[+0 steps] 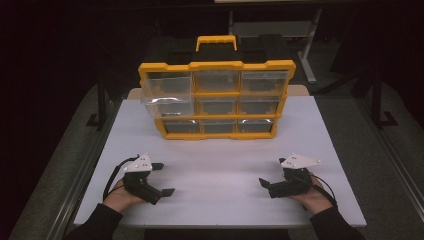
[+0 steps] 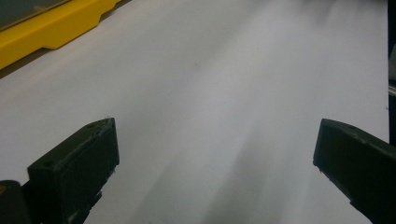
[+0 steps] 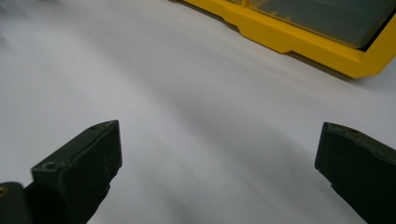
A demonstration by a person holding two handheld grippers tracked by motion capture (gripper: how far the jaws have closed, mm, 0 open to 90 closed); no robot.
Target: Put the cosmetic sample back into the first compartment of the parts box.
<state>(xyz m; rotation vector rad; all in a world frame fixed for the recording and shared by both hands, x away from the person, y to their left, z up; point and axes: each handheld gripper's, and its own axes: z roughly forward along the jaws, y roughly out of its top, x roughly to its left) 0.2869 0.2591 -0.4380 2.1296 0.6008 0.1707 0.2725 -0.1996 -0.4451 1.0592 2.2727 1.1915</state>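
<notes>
Yellow drawer cabinet (image 1: 216,100) stands upright at the far middle of the white worktop (image 1: 220,165), black carry case behind it. Its left middle clear drawer (image 1: 167,106) protrudes from the frame; the other drawers sit flush. Left tongs (image 1: 162,178) and right tongs (image 1: 272,176) rest low near the near edge, well apart, jaws spread, holding nothing, tips angled inward. Bare worktop lies between tongs and cabinet; nothing obstructs.

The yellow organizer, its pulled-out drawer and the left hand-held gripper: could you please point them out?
yellow organizer (image 1: 216,65): high view, top frame bar.
pulled-out drawer (image 1: 167,106): high view, clear front.
left hand-held gripper (image 1: 163,178): high view, between its open jaws.
</notes>
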